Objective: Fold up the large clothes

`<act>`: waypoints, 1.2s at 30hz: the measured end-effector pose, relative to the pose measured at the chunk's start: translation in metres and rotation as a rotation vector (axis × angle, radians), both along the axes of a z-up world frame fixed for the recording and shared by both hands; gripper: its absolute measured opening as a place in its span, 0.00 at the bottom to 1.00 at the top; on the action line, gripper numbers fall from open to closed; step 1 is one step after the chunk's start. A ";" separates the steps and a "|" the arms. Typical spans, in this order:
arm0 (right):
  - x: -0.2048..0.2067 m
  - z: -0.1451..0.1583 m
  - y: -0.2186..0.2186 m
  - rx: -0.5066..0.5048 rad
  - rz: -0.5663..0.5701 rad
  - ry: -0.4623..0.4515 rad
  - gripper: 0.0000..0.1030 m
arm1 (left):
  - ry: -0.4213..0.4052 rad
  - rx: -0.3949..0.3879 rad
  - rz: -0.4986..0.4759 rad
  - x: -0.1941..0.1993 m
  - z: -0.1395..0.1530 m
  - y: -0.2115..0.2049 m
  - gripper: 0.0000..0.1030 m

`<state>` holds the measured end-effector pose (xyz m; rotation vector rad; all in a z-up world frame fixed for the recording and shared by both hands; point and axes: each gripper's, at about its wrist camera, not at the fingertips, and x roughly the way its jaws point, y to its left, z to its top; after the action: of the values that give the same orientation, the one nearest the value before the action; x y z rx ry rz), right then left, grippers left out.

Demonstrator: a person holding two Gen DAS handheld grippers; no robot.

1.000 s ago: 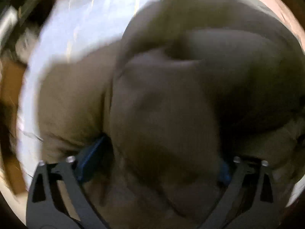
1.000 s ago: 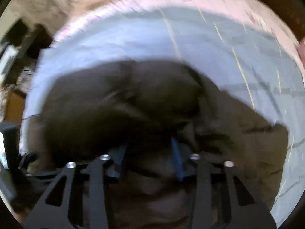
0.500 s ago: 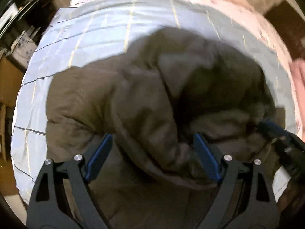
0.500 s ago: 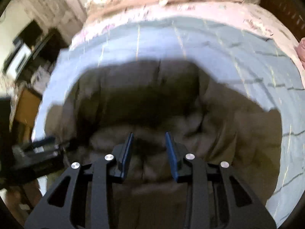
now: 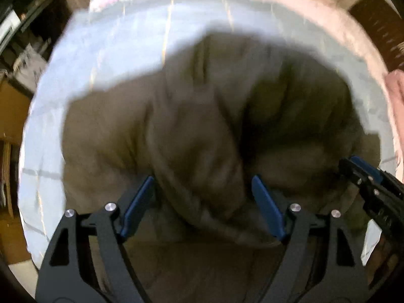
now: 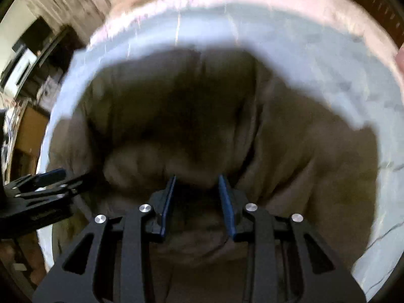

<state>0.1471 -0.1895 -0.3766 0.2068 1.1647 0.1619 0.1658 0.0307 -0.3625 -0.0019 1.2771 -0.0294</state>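
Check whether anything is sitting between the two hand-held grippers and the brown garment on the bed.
Nothing visible does. The left hand-held gripper and the right hand-held gripper both hang open directly over the brown garment, which lies bunched on the light blue sheet. Only the garment's own folds lie under them.

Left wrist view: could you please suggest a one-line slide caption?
Open left gripper over a rumpled olive-brown jacket on a pale blue sheet, right gripper alongside.
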 end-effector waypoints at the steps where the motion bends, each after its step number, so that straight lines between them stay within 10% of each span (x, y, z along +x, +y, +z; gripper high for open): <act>1: 0.014 0.004 -0.004 0.013 -0.022 -0.009 0.32 | -0.019 0.000 0.000 0.010 0.006 -0.002 0.79; 16: 0.110 -0.077 0.033 -0.114 -0.009 0.167 0.40 | 0.129 0.097 0.021 0.122 -0.078 -0.011 0.98; 25: 0.023 -0.006 0.006 0.027 -0.072 0.040 0.40 | 0.002 0.048 -0.006 0.045 -0.003 -0.003 0.91; 33: -0.012 -0.070 0.014 0.022 -0.040 0.186 0.46 | 0.160 0.126 0.047 0.010 -0.080 0.016 0.93; 36: -0.018 -0.048 0.008 0.077 -0.007 0.165 0.46 | 0.148 0.108 0.029 0.007 -0.068 0.018 0.87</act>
<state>0.1287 -0.1814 -0.4243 0.2967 1.3232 0.1866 0.1724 0.0482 -0.4302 0.0712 1.4247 0.0654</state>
